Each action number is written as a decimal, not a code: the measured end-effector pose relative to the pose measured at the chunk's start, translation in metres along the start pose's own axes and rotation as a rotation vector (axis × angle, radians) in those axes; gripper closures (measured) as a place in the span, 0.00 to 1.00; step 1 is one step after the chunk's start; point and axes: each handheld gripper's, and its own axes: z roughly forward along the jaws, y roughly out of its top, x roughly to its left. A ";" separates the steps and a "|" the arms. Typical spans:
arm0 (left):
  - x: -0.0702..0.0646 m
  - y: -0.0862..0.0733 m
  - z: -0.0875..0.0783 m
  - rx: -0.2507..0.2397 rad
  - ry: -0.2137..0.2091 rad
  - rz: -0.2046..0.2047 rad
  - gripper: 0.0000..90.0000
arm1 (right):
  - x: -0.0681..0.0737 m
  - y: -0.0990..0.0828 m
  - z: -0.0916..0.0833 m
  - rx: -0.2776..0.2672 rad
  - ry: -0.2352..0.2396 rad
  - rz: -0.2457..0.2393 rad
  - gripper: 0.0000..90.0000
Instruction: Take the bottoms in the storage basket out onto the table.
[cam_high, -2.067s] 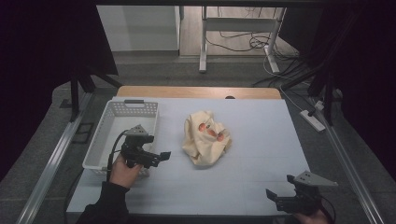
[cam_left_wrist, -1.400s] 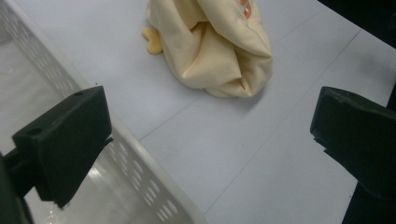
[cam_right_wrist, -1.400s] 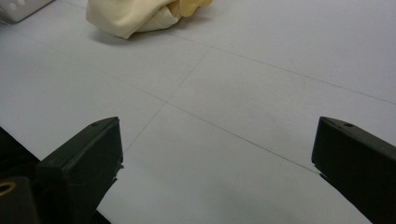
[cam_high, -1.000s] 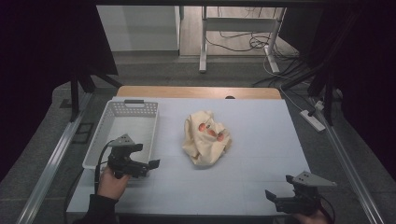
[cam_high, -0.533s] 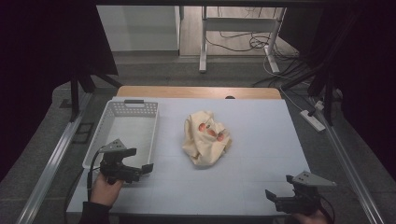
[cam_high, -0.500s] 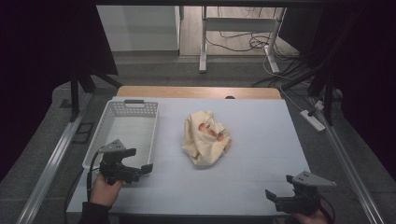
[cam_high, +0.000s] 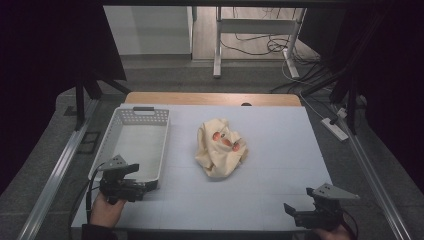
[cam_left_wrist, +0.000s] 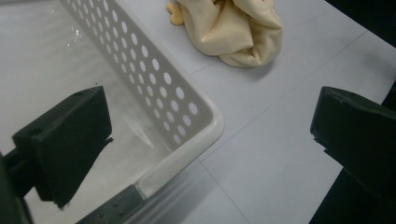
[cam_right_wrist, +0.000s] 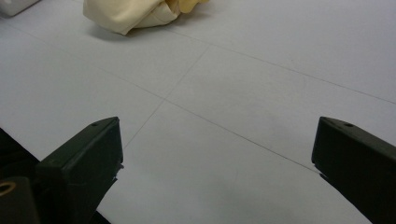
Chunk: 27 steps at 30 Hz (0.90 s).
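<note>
Straddling basket corner (cam_left_wrist: 205, 135), left gripper (cam_high: 142, 189) fingers wide, right gripper (cam_high: 292, 212) wide, empty

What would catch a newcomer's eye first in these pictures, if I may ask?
Most likely the crumpled cream cloth with small red marks, lying alone mid-table. Next, the empty white basket at the table's left side, with the left claw held open at its near corner, one jaw over the basket's floor and one outside. The right claw sits open at the near right edge, apart from everything.
</note>
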 end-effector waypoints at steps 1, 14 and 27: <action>0.000 -0.001 -0.001 0.000 0.003 0.003 0.00 | 0.000 0.000 0.000 0.000 0.000 0.001 0.03; -0.002 -0.014 -0.009 0.001 0.046 0.008 0.00 | 0.000 0.000 0.000 0.000 -0.008 0.004 0.03; -0.005 -0.028 -0.023 -0.004 0.092 0.002 0.00 | 0.000 0.000 0.000 0.002 -0.009 0.005 0.03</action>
